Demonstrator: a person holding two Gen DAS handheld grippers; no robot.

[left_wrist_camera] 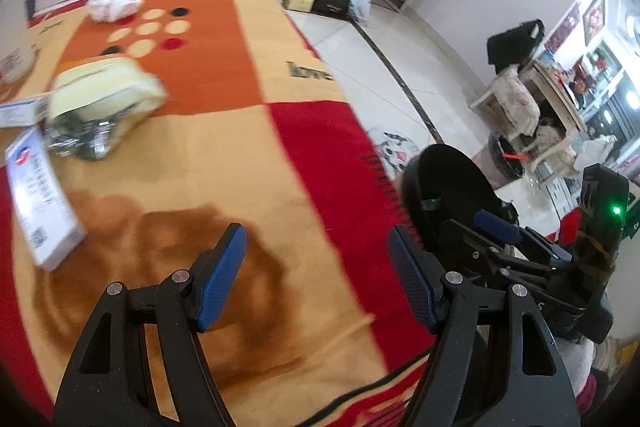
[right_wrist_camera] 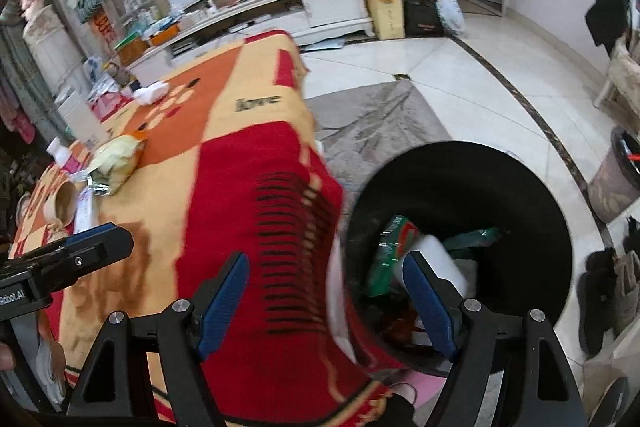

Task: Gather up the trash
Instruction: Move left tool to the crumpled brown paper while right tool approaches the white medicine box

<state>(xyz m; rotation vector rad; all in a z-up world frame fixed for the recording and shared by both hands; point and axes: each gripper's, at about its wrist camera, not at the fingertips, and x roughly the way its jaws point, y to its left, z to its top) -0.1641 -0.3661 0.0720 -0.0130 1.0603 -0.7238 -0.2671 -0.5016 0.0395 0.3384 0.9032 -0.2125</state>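
My left gripper is open and empty above the blanket-covered table. A yellow snack bag lies at the left, with a white carton nearer me and crumpled white tissue at the far end. My right gripper is open and empty at the table's right edge, over the rim of a black trash bin on the floor. The bin holds a green packet and a white item. The snack bag and tissue also show in the right wrist view.
A paper cup lies on its side at the table's left. A white TV cabinet with bags and boxes stands beyond the table. A second bin, slippers and a chair are at the right on the tiled floor.
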